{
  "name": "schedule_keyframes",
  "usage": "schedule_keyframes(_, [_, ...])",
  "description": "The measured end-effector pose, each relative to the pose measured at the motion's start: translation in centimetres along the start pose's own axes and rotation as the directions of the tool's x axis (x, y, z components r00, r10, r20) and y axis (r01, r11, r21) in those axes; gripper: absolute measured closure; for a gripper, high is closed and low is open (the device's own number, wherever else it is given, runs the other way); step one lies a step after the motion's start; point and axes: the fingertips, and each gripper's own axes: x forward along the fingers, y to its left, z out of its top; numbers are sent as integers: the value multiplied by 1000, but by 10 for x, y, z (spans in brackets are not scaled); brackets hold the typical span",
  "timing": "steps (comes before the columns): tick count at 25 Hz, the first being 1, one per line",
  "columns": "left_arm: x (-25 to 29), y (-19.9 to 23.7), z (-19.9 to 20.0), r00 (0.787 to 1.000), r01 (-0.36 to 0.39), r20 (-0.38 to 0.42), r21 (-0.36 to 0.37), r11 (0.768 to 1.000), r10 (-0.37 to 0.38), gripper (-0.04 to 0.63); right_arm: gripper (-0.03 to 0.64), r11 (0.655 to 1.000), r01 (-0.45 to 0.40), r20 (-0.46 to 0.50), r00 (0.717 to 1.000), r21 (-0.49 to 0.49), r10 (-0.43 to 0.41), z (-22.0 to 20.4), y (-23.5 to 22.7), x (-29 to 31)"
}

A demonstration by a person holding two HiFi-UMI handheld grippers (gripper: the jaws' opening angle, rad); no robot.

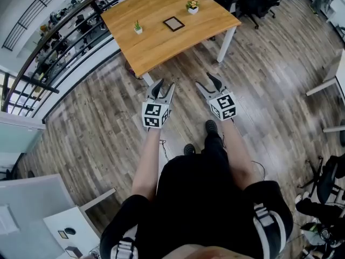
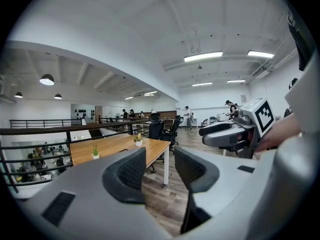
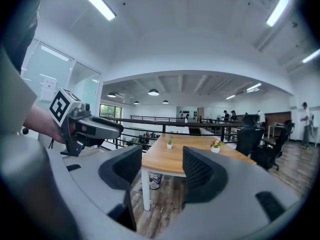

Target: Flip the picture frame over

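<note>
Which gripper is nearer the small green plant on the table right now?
Left. The left gripper hovers short of the table, with the plant ahead and slightly to its left; the right gripper is also short of the table, farther to the plant's right.

picture frame [image 1: 173, 24]: 1 | potted plants [image 1: 138, 28] [image 1: 192, 6]: 2, at the frame's 9 and 1 o'clock | wooden table [image 1: 161, 45]: 1 | grippers: 2, left gripper [image 1: 166, 84], right gripper [image 1: 205, 80]

Wooden table [image 1: 161, 45]; picture frame [image 1: 173, 24] between two potted plants [image 1: 138, 28] [image 1: 192, 6]
</note>
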Motion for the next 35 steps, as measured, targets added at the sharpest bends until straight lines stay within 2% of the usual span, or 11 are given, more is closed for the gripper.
schedule_keyframes(1, [1, 2, 1, 1000, -8, 4, -1, 1000, 8, 412, 335, 1000, 1, 4, 1000, 4, -1, 1, -1, 1])
schedule_keyframes(2, [3, 4, 2, 1000, -17, 9, 0, 1000, 17, 395, 268, 1000, 5, 9, 1000, 8, -5, 2, -4, 3])
schedule_keyframes(7, [13, 12, 3, 999, -30, 12, 6, 1000, 30, 324, 178, 999, 41, 17, 999, 6, -41, 2, -18, 12])
schedule_keyframes(28, [96, 44, 5, 997, -66, -37, -5, 998, 66, 316, 169, 999, 23, -13, 1000, 46, -23, -7, -100, 68])
schedule_keyframes(35, [133, 55, 11, 993, -110, -46, -9, 994, 109, 316, 169, 999, -12, -26, 1000, 44, 13, -8, -141, 92])
